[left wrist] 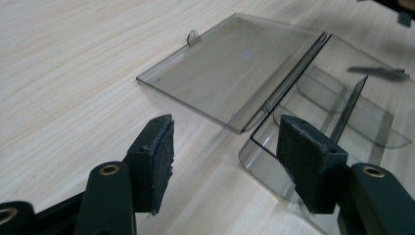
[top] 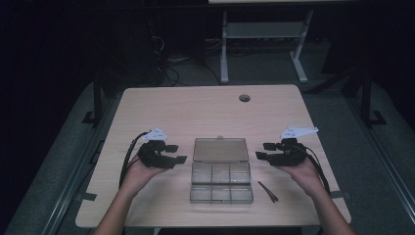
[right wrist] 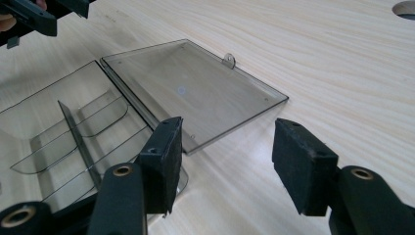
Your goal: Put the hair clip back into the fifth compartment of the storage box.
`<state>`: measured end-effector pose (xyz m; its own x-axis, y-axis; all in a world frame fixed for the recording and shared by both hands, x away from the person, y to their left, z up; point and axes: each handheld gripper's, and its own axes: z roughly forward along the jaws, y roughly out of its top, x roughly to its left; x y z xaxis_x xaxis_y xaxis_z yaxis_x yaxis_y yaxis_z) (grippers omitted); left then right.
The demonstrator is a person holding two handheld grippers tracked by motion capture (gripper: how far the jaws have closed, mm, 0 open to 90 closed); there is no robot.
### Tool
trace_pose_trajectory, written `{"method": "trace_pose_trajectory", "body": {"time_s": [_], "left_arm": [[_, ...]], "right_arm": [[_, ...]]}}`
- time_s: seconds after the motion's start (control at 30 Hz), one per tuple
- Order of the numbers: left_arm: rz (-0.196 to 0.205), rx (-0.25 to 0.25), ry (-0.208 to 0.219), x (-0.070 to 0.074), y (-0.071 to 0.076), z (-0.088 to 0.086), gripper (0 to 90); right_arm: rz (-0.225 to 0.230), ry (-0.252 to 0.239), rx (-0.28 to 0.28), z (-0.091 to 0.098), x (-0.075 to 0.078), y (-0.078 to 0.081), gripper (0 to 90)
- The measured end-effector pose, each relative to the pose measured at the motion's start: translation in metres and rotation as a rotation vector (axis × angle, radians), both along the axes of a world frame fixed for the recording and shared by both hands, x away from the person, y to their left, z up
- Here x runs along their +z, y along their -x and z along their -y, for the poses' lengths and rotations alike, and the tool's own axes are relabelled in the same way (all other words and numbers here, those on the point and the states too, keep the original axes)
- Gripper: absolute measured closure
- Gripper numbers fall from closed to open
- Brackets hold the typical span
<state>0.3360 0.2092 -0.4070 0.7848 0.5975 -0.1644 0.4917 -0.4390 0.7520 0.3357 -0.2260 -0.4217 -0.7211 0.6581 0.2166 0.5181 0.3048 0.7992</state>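
A: Which step is being carried out?
B: The open compartment box [top: 221, 171], lying mid-counter [top: 161, 105], is being flanked by left tongs [top: 179, 153] and right tongs [top: 261, 151], both parted, nothing held.
A: Next?
B: Probably the lid [top: 220, 149] is to be gripped.

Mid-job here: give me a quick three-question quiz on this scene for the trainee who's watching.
1. True or false: the clear box has its lid shut.
2. What lies on the table just right of the box? A) tweezers B) a cup C) a pen
3. What is gripped between the jaws of the left gripper and the right gripper?

Key:
1. False: the lid lies open and flat behind the compartments.
2. A: the dark tweezers.
3. Nothing; both stand open, one on each side of the box.
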Motion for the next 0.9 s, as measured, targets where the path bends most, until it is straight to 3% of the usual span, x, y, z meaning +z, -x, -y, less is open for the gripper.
{"method": "trace_pose_trajectory", "body": {"time_s": [0.3, 0.9], "left_arm": [[0.015, -0.002, -0.008, -0.004, 0.02, -0.005, 38.8], [0.039, 0.02, 0.021, -0.012, 0.06, -0.019, 38.7]], "right_arm": [[0.012, -0.001, 0.004, 0.006, -0.001, 0.022, 44.7], [0.027, 0.005, -0.015, 0.015, 0.003, 0.07, 45.1]]}}
